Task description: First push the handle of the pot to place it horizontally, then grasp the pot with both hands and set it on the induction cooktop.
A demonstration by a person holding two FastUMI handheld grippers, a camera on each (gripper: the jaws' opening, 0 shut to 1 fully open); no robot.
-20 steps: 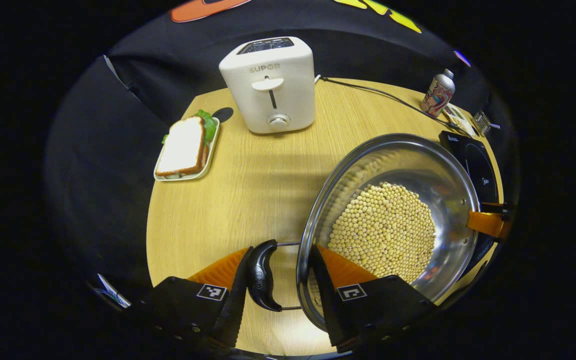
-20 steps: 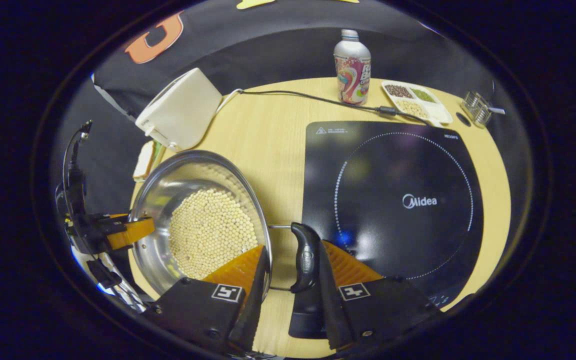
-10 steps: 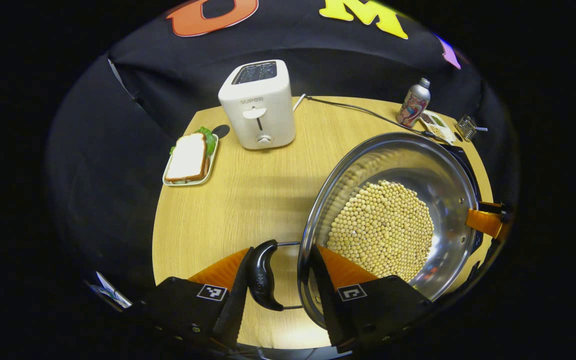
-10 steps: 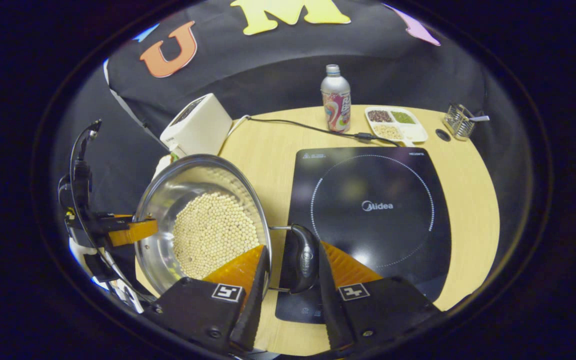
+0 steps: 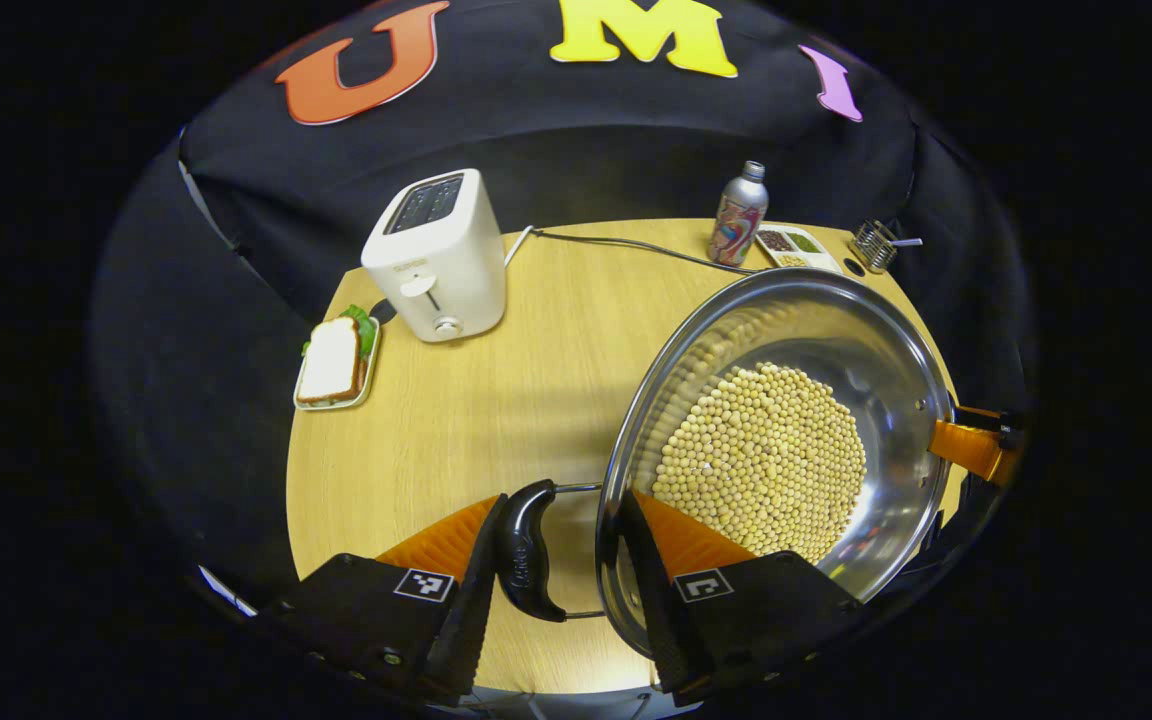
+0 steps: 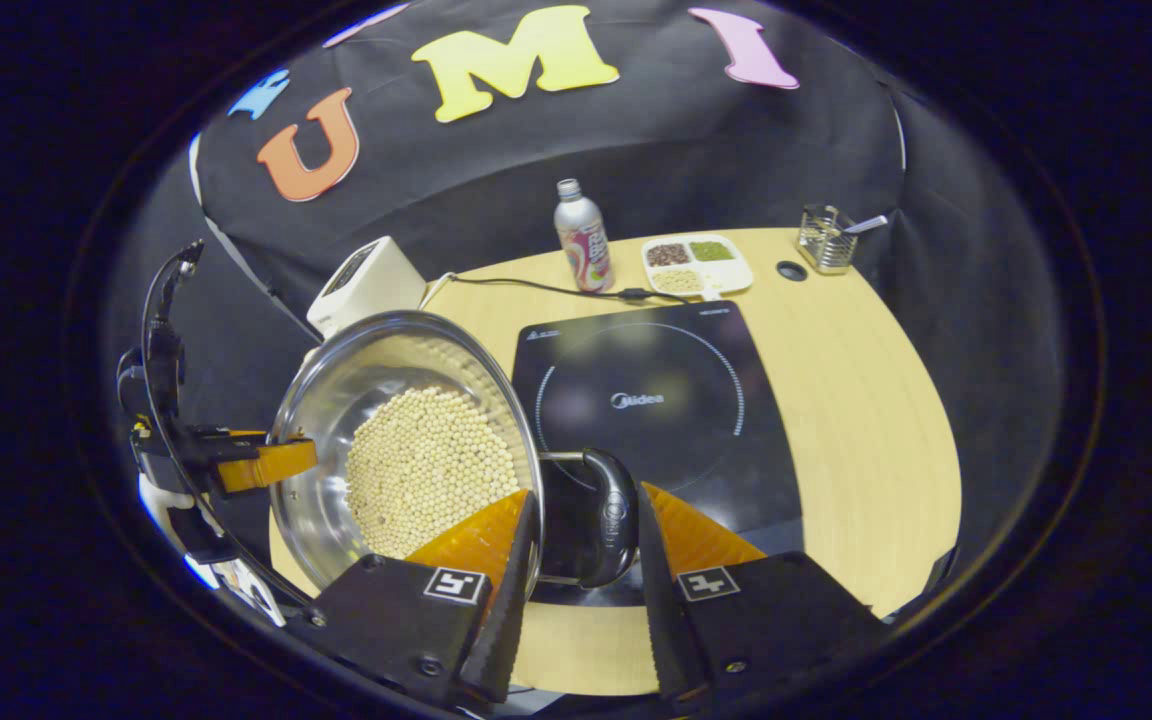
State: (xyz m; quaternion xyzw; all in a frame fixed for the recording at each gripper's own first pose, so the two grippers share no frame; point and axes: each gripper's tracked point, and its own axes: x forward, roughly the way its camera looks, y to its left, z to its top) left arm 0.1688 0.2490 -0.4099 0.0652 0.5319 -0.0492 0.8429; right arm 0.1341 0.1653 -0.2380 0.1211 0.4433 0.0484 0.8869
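Note:
A steel pot (image 5: pixel 836 340) holding yellow beans (image 5: pixel 766 460) hangs above the wooden table (image 5: pixel 496 400), carried from both sides. My left gripper (image 5: pixel 561 510) is shut on the pot's black left handle (image 5: pixel 526 560) and the rim, one finger outside, one inside the pot. My right gripper (image 6: pixel 586 500) is shut the same way on the right handle (image 6: pixel 616 520). The pot (image 6: pixel 386 370) sits left of the black induction cooktop (image 6: pixel 656 400), its right handle over the cooktop's near left corner. Each view shows the opposite gripper's orange finger (image 5: pixel 971 445) (image 6: pixel 256 462) on the far rim.
A white toaster (image 5: pixel 436 260) and a sandwich on a plate (image 5: pixel 334 362) stand at the table's left. Behind the cooktop are a bottle (image 6: pixel 581 238), a divided dish (image 6: pixel 696 262), a wire basket (image 6: pixel 824 238) and a black cable (image 6: pixel 536 288).
Both grippers have risen with the pot between them; the table, toaster and cooktop look smaller and farther below. The grips on the two handles are unchanged.

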